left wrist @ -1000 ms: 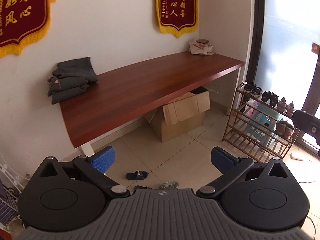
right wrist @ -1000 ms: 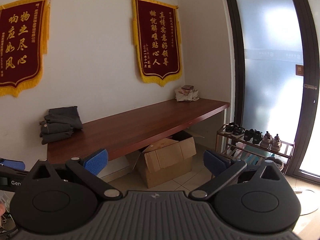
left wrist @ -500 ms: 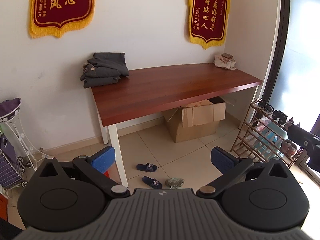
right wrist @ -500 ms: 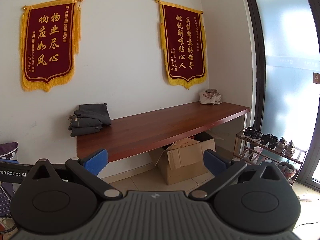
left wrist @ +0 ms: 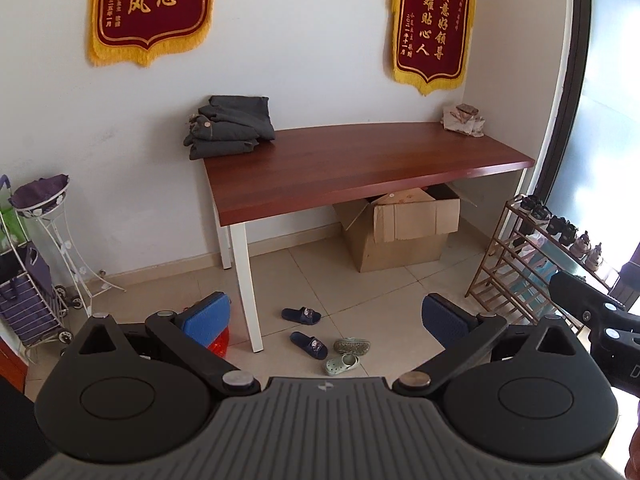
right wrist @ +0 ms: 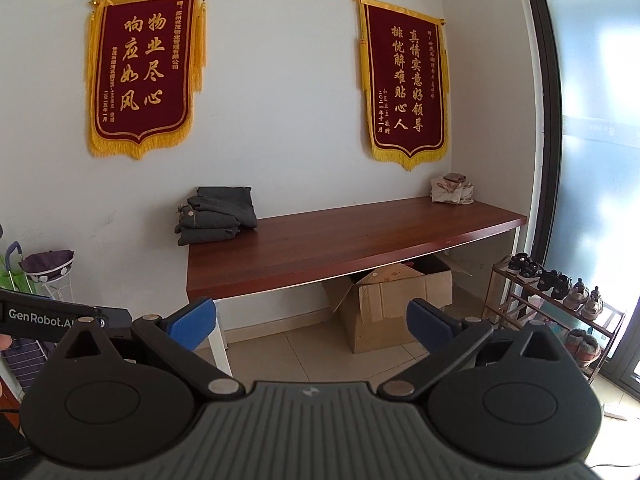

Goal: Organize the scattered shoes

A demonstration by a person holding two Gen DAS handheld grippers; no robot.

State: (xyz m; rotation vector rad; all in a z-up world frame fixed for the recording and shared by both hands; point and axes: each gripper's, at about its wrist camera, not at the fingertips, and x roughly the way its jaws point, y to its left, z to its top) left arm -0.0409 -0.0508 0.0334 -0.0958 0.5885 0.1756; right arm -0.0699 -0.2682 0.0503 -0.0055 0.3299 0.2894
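both the left gripper (left wrist: 326,318) and right gripper (right wrist: 312,322) are open and empty; slippers (left wrist: 308,330) at lower middle look light, soft; grab a strap.

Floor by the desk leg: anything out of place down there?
Yes. Two dark blue slippers lie apart, pointing different ways, and of the two pale green clogs one is flipped sole-up beside the other. The shoe rack holds neat pairs.
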